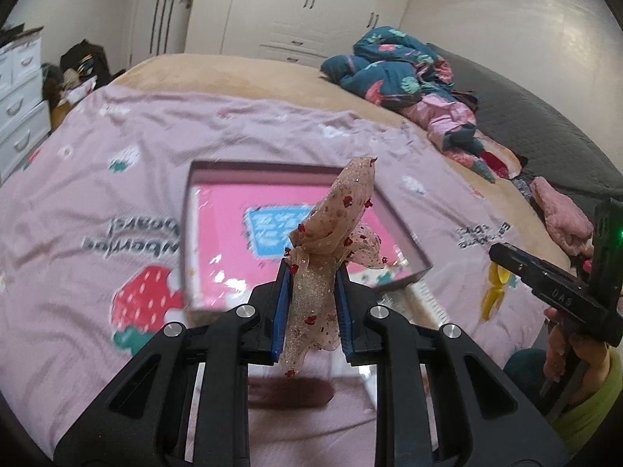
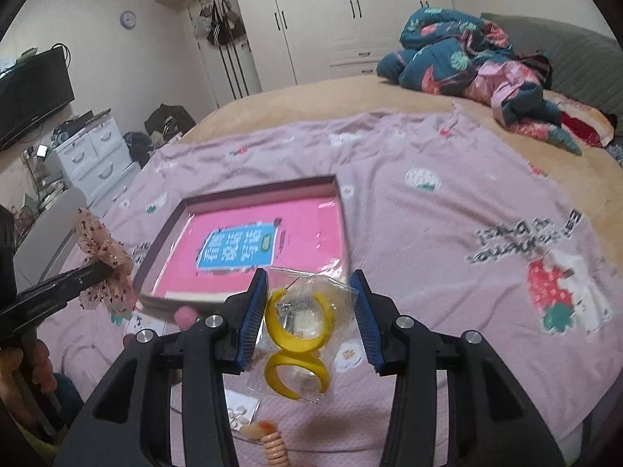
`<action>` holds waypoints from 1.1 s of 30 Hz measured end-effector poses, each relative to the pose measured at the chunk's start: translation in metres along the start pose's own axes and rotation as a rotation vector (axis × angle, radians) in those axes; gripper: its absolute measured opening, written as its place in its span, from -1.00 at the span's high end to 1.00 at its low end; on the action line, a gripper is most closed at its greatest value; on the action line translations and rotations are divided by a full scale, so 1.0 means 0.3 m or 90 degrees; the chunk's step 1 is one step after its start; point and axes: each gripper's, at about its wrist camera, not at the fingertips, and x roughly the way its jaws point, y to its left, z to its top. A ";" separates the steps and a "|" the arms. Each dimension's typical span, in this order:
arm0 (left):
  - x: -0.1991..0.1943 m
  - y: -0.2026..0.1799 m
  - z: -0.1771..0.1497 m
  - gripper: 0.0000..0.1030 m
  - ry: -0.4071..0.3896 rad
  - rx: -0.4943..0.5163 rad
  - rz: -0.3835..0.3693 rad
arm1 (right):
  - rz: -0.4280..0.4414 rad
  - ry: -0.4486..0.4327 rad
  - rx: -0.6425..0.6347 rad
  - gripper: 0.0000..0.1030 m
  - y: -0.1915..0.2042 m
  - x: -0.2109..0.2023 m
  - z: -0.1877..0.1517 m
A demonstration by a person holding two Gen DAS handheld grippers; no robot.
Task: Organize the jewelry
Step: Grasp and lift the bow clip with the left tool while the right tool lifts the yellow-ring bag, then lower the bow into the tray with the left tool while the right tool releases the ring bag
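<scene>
Right gripper [image 2: 309,317] spread wide over yellow earrings [image 2: 298,344] in clear bag [image 2: 311,311], between jaws. Pink-lined box [image 2: 249,241] just ahead; left gripper [image 2: 105,268] clamping gauzy bow [image 2: 103,260] far left.

A shallow box [image 2: 249,233] is set on the bedspread [image 2: 447,214] — earrings in a bag [image 2: 300,327] lie before it, bundled bedding [image 2: 467,58] far behind.

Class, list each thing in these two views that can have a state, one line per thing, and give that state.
Left hand-held gripper: shut on the hair bow.
Hair bow: held up above the tray.
Right hand-held gripper: open, around the earring bag.
Earring bag: lying on the blanket, yellow earrings inside.
Tray: open-topped, pink book inside.
Wardrobe doors: closed.
</scene>
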 end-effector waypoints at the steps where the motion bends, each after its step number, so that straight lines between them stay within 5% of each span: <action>1: 0.005 -0.014 0.017 0.73 -0.004 0.006 -0.003 | -0.002 -0.003 0.001 0.18 -0.006 -0.001 0.009; 9: 0.058 -0.048 0.104 0.72 -0.022 0.026 -0.005 | -0.019 -0.023 -0.011 0.18 -0.026 0.023 0.116; 18: 0.171 0.076 0.141 0.69 -0.015 -0.018 0.021 | -0.013 -0.026 -0.041 0.18 0.015 0.133 0.231; 33: 0.355 0.212 0.071 0.63 0.065 -0.063 0.033 | -0.023 0.124 -0.087 0.18 0.126 0.516 0.159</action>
